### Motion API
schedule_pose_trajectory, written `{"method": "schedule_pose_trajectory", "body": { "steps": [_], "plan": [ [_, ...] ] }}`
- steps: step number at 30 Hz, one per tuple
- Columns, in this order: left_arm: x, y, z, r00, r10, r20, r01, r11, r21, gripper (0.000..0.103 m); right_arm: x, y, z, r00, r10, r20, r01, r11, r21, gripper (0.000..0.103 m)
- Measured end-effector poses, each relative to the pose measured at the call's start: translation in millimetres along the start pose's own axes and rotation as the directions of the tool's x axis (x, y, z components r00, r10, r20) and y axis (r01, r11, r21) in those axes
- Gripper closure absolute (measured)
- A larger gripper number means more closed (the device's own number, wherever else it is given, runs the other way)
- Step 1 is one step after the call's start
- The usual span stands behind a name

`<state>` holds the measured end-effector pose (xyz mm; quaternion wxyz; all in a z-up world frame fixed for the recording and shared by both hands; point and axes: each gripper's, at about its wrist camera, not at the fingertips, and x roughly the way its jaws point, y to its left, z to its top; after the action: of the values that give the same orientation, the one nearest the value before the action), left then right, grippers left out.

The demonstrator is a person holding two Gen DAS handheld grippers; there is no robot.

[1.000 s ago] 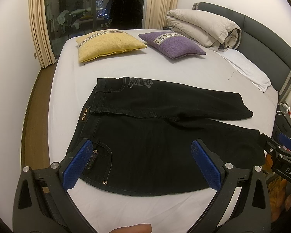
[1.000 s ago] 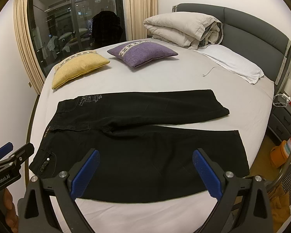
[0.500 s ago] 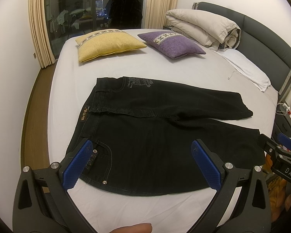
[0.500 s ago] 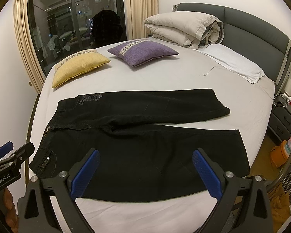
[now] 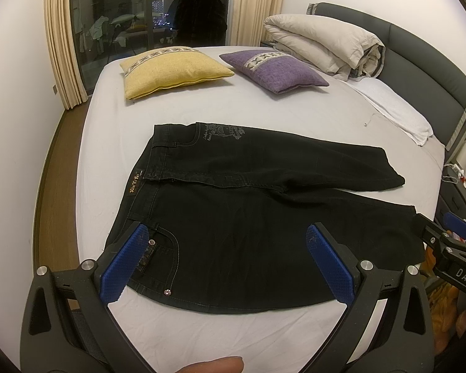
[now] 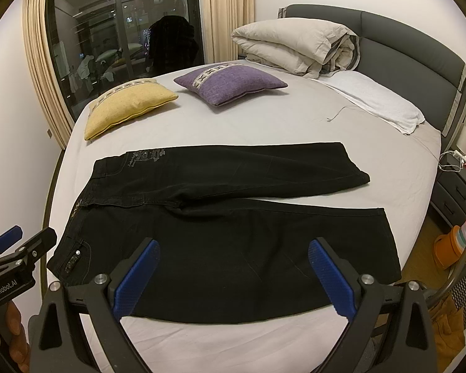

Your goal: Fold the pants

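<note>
Two grippers hang over the near edge of the bed (image 5: 115,143), and almost nothing has changed in the last second. Your left gripper (image 5: 230,264) is spread wide and empty above the waistband end of the black pants (image 5: 248,217); your right gripper (image 6: 233,275) is just as wide and empty over the near leg. The pants lie flat and unfolded, waist toward 9 o'clock, hems toward 3 o'clock, as before.
</note>
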<state>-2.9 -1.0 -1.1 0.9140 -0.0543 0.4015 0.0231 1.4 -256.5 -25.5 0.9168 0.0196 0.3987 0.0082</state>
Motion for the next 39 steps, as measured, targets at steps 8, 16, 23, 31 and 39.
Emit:
{"method": "schedule_pose_trajectory", "body": {
  "steps": [8, 16, 23, 31, 39],
  "plan": [
    [-2.3, -5.4, -2.8, 1.0, 0.0, -0.002, 0.0, 1.0, 0.003, 0.0, 0.1, -0.2, 0.4, 1.0, 0.0, 0.0, 0.0, 1.0, -0.002, 0.004],
    [-2.4, -6.1, -3.6, 1.0, -0.001, -0.002, 0.001, 1.0, 0.003, 0.0, 0.3, -0.5, 0.8, 1.0, 0.001, -0.001, -0.001, 1.0, -0.001, 0.004],
    [-1.8, -6.1, -3.8, 1.0, -0.001, -0.002, 0.001, 1.0, 0.003, 0.0, 0.5, -0.8, 1.1, 1.0, 0.001, -0.001, -0.001, 1.0, -0.001, 0.004],
    [-1.7, -6.2, -3.8, 1.0, -0.001, -0.003, 0.001, 1.0, 0.002, 0.0, 0.9, -0.2, 0.6, 1.0, 0.001, -0.002, -0.001, 1.0, -0.001, 0.004],
    [-0.2, -8.2, -8.2, 1.0, -0.002, -0.004, 0.002, 1.0, 0.006, 0.0, 0.9, -1.6, 1.5, 1.0, 0.003, -0.003, -0.003, 1.0, -0.001, 0.004]
  ]
}}
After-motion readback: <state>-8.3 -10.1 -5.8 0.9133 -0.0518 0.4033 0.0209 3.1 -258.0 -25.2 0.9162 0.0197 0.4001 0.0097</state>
